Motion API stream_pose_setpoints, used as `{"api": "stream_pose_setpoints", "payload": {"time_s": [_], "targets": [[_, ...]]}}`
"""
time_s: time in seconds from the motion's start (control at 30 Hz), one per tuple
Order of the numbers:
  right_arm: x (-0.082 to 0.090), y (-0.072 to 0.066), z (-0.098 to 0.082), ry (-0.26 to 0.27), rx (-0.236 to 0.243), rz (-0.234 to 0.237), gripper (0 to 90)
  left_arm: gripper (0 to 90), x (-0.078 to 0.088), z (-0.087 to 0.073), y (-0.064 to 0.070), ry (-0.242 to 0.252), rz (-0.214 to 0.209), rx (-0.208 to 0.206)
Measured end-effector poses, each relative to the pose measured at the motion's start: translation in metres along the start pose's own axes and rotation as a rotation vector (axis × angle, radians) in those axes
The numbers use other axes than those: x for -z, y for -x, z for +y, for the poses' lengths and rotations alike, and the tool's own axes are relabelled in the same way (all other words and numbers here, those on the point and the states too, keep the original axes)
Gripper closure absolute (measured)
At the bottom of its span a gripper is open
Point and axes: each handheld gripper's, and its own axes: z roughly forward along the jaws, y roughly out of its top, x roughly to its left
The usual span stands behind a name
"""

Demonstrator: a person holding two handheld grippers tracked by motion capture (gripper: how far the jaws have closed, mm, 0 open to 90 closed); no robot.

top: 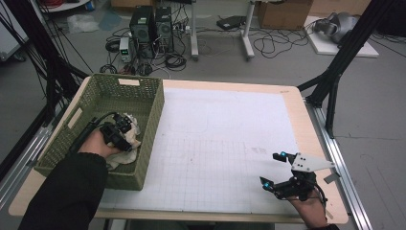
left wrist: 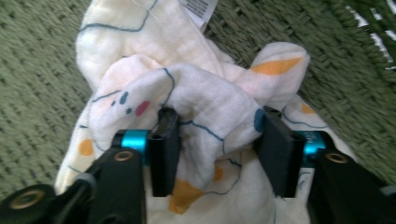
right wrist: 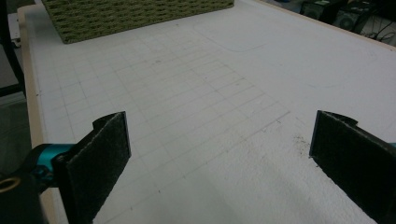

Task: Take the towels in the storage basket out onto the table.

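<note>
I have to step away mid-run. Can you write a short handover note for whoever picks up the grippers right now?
Left gripper: down inside the green basket, jaws on either side of a bunched fold of the white printed cloth; grip looks loose, not clamped.
Right gripper: open, empty, held over the white mat at the near right.
Done: cloth lies in the basket.
Left: probably either close on the cloth or draw the left gripper clear; confirm which before moving.
</note>
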Motion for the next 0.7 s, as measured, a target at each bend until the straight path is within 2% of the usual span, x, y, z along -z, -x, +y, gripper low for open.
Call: {"api": "stream_pose_setpoints", "payload": {"time_s": [0.17,0.3,0.47,0.6,0.63,0.67,0.7], "targets": [[0.001,0.000,0.000,0.002,0.003,-0.004,4.2,68.2,0.000,0.000,-0.001,0.000,0.007,0.007],[0.001,0.000,0.000,0.005,0.003,-0.004,4.2,73.1,0.001,-0.002,-0.008,0.007,-0.022,0.067],[0.002,0.001,-0.001,0.007,-0.006,-0.007,4.2,76.0,0.004,-0.008,-0.019,0.043,-0.102,0.180],[0.001,0.002,-0.001,0.006,0.000,-0.008,4.2,77.3,0.009,-0.011,-0.026,0.069,-0.152,0.236],[0.001,0.001,-0.001,0.002,-0.009,-0.006,4.3,77.5,0.009,-0.011,-0.026,0.069,-0.152,0.236],[0.001,0.001,-0.001,0.000,-0.012,-0.006,4.2,77.8,0.012,-0.012,-0.029,0.094,-0.173,0.265],[0.001,0.002,-0.001,0.000,-0.011,-0.009,4.2,78.0,0.012,-0.012,-0.029,0.094,-0.173,0.265]]}}
